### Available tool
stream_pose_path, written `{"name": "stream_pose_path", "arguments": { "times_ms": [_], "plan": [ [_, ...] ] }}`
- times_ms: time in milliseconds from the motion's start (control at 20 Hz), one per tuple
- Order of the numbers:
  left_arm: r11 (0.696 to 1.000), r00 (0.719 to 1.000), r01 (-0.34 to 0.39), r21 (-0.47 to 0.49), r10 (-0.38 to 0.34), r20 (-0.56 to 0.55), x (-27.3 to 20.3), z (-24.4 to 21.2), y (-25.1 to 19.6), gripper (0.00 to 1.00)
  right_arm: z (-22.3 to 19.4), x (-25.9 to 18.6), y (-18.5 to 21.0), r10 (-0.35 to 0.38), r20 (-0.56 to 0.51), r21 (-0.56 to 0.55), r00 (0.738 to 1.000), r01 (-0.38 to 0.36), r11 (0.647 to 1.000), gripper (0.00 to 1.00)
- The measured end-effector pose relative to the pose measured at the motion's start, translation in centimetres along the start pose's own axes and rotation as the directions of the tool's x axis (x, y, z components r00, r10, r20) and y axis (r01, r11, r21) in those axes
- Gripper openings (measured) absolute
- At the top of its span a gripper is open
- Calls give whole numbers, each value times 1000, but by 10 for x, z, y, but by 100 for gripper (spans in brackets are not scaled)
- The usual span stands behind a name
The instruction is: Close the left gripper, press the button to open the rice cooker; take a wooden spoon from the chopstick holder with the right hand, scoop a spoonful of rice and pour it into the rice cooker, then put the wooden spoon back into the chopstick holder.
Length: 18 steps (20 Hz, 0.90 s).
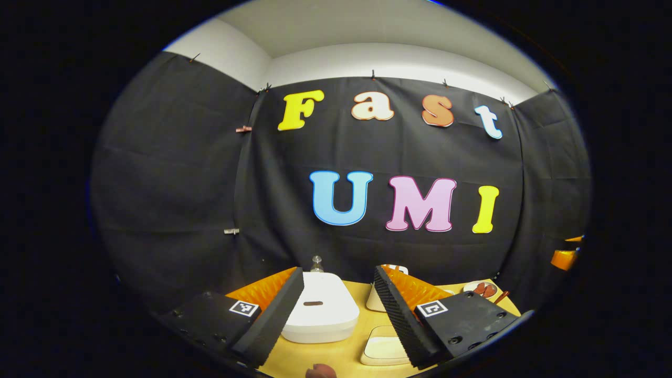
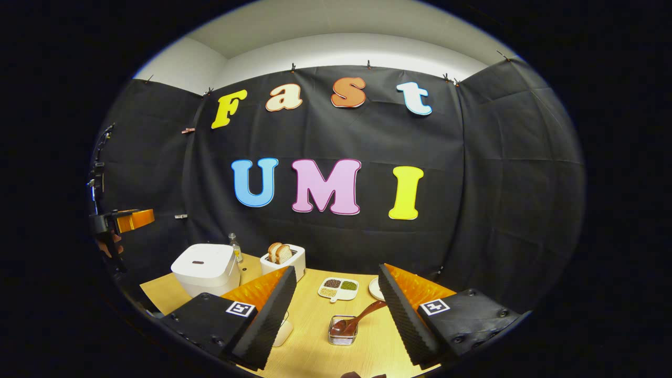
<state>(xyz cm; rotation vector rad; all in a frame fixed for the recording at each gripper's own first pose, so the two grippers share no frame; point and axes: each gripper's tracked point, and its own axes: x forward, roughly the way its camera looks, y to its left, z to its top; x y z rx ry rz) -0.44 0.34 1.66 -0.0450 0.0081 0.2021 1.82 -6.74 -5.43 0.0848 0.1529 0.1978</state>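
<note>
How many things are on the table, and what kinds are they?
Rice cooker: 1
Glass bottle: 1
Toaster with bread: 1
Divided dish of beans: 1
Wooden spoon: 1
Small clear container: 1
Plate: 1
Total: 7

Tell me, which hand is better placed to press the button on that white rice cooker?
Left, probably. The left gripper hangs right over the white rice cooker, lid shut, though its jaws are open. The right gripper hangs farther off, over the wooden spoon.

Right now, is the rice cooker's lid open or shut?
Shut. The rice cooker has its lid lying flat on the body in the right gripper view, and the left gripper is open above it, not yet pressing.
</note>
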Motion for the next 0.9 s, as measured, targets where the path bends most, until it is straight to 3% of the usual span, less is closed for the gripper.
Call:
{"name": "stream_pose_path", "arguments": {
  "times_ms": [100, 300, 600, 900],
  "plan": [
    [999, 999, 33, 17, -34, 23, -10, 10, -15, 94, 7, 0, -3, -5, 11, 9, 1000, 5, 1000, 98],
    [994, 995, 100, -38, -99, 19, -24, 12, -46, 94, 17, -5, -11, -31, 37, 8, 999, 31, 999, 98],
    [991, 991, 134, 5, -134, -3, -28, 4, -58, 93, 20, -14, -23, -73, 44, 18, 996, 72, 997, 96],
    [991, 991, 132, 9, -132, 3, -21, 12, -52, 94, 45, -16, -39, -127, 116, -27, 985, 131, 991, 97]
  ]
}}
